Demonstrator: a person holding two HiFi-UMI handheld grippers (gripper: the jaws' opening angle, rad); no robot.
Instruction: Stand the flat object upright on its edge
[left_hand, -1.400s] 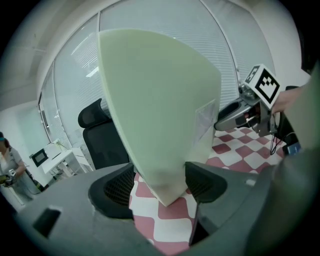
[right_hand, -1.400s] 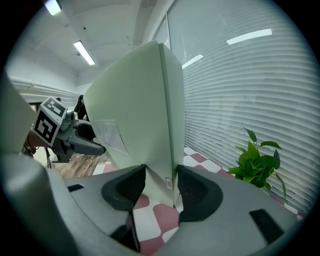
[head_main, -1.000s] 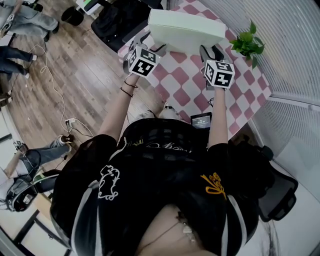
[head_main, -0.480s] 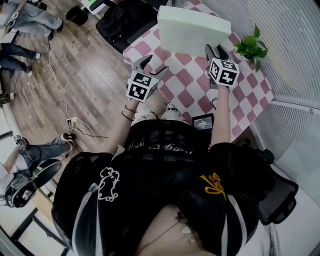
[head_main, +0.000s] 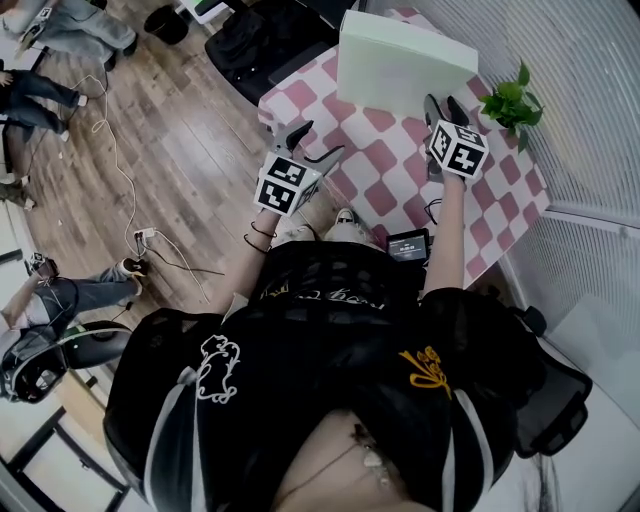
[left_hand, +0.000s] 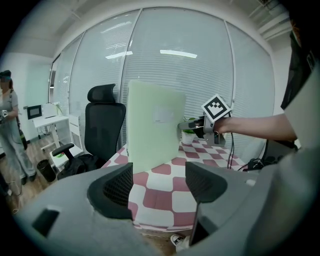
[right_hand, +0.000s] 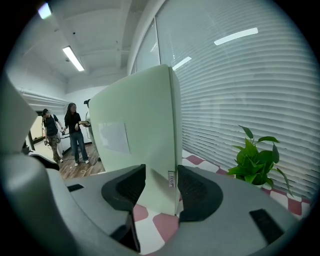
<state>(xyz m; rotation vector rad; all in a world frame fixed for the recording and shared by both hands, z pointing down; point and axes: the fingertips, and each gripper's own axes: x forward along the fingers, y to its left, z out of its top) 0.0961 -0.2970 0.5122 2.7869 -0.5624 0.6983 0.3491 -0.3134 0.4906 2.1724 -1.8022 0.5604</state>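
The flat object (head_main: 400, 62) is a pale green slab. It stands upright on its edge at the far side of the pink-and-white checked table (head_main: 370, 170). In the left gripper view the object (left_hand: 152, 125) rises well ahead of my left gripper (left_hand: 159, 182), which is open and empty. That left gripper (head_main: 320, 140) hovers over the table's near left edge, apart from the slab. My right gripper (head_main: 443, 102) is close to the slab's right vertical edge. Its jaws (right_hand: 161, 187) stand open, the slab's near corner (right_hand: 172, 165) just ahead of the gap; no pad visibly presses on it.
A potted green plant (head_main: 510, 100) stands on the table right of the slab. A black office chair (head_main: 270, 40) is beyond the table's left corner. A small dark device (head_main: 408, 243) lies at the table's near edge. Cables run over the wooden floor (head_main: 130, 150), where people stand.
My left gripper has drawn back from the slab's left side toward the table's near edge. The slab has gone from tilted to upright. The right gripper stays by its right edge.
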